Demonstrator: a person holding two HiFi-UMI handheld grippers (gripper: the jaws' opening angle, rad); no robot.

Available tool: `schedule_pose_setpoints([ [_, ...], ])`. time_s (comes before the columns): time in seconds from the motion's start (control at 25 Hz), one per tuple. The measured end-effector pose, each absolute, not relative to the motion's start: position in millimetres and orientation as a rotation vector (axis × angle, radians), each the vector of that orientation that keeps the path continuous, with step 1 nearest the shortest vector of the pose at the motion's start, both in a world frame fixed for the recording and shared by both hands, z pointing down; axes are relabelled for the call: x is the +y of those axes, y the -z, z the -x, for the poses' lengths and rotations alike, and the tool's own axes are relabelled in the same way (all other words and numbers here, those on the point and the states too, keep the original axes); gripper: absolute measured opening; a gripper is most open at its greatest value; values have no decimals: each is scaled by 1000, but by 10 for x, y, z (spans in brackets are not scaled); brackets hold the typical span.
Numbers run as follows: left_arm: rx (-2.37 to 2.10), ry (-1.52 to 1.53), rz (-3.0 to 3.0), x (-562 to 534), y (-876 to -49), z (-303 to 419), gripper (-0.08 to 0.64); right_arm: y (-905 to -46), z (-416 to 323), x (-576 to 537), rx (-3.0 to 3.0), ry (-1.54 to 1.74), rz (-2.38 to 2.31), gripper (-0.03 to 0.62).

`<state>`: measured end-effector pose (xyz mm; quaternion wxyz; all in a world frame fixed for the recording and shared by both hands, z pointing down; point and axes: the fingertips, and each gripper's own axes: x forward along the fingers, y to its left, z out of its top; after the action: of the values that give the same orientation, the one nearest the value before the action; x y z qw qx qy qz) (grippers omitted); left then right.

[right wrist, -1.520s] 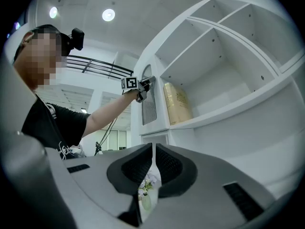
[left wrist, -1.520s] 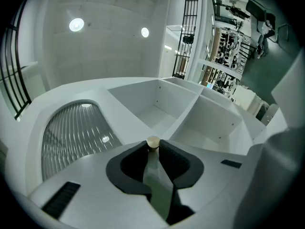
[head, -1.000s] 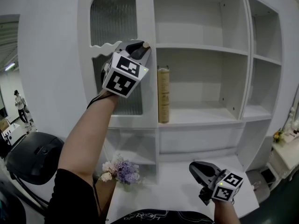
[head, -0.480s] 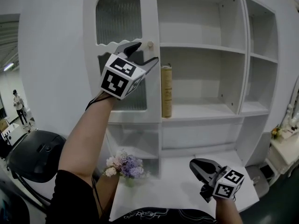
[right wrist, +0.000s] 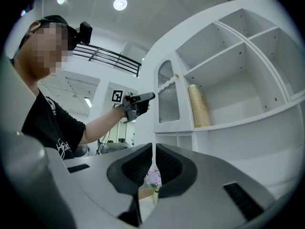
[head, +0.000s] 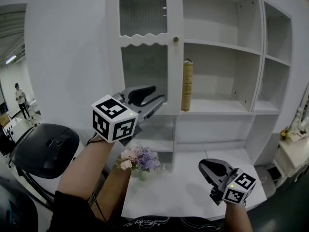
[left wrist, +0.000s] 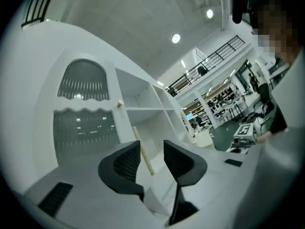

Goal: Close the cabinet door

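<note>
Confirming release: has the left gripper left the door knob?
Yes: left gripper has dropped from the knob to the bottom edge of the cabinet door; its jaws, just closing, hold nothing.

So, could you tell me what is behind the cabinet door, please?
Not really: the door looks shut and its ribbed glass shows nothing clearly. Only a tan book stands on the open shelf beside it.

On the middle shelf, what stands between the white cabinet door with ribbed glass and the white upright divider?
Only one tall tan book, upright close beside the door; the shelf from there to the divider is bare. The head view shows it.
</note>
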<state>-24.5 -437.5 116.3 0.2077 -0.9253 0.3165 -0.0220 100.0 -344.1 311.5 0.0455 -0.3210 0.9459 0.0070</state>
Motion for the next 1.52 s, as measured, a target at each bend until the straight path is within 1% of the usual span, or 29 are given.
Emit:
schedule_pose_setpoints([
  [0.16, 817, -16, 2800, -3852, -1856, 454, 87, -3086, -749, -3242, 2893, 9, 944, 52],
  [0.32, 789, -15, 2966, -3442, -2587, 607, 45, -3167, -463, -3073, 2902, 53, 913, 52],
  [0.44, 740, 4, 3038, -3119, -3048, 644, 37, -3305, -242, -2943, 2905, 106, 887, 52],
  [0.6, 697, -3, 3090, -2785, -3425, 700, 29, -3577, 63, -2768, 2922, 163, 889, 52],
  [0.8, 795, -33, 3141, -2496, -3861, 843, 29, -3889, 270, -2517, 2943, 217, 918, 52],
  [0.92, 858, -59, 3160, -2442, -4053, 907, 29, -3999, 345, -2418, 2930, 242, 936, 52],
  [1.08, 900, -134, 3195, -2372, -4105, 991, 29, -4092, 361, -2311, 2932, 259, 955, 52],
  [1.52, 934, -14, 3094, -2297, -4130, 1065, 29, -4204, 388, -2224, 2941, 258, 987, 52],
])
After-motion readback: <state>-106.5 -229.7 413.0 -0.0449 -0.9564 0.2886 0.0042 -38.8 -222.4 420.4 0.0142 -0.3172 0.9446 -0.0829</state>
